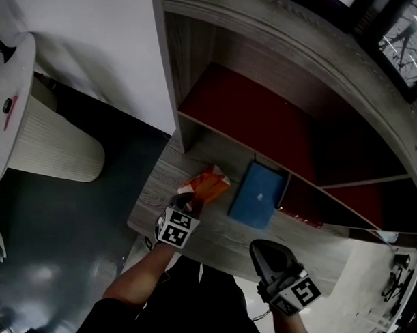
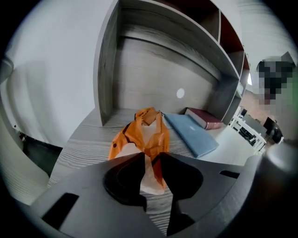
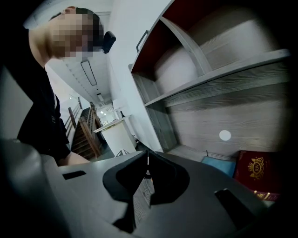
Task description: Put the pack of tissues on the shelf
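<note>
Nothing readable is showing; the book [image 3: 260, 175] at far right is bearing only a blurred gold crest.

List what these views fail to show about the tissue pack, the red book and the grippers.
Tissue pack: near end covered by the left gripper in the head view; print too small.
Red book: cut off by the right gripper view's dark edge; title unreadable.
Right gripper: shut tips hidden under its own body in the head view.
Shelf recesses: too dark, head view.
</note>
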`<act>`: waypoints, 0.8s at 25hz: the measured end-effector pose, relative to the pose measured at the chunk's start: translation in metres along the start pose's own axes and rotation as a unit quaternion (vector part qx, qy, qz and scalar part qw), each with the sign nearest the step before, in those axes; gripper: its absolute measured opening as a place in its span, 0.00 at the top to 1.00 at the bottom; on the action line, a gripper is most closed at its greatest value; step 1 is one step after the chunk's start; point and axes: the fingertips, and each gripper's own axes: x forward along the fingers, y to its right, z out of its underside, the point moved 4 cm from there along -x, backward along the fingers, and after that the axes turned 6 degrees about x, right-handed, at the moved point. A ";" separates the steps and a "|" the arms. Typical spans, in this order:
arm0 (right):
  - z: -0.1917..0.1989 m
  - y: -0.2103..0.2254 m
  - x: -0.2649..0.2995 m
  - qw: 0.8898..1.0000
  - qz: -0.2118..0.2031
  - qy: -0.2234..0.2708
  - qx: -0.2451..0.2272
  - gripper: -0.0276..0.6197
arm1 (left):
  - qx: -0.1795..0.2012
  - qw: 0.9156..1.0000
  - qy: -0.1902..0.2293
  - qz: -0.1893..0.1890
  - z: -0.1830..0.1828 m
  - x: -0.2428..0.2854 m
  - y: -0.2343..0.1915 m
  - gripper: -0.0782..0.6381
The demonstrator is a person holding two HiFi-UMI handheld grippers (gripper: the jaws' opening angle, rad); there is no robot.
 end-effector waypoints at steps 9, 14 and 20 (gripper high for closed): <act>-0.016 -0.004 -0.012 1.000 0.013 0.006 -0.007 0.93 | -0.002 1.000 -0.004 0.018 -0.011 -0.013 0.000 0.85; -0.035 -0.015 -0.015 1.000 0.013 0.025 -0.012 0.93 | 0.000 1.000 0.023 0.021 -0.034 -0.043 0.002 0.85; -0.054 -0.026 -0.021 0.999 0.014 0.045 -0.015 0.93 | 0.028 0.998 0.062 0.016 -0.070 -0.090 0.003 0.85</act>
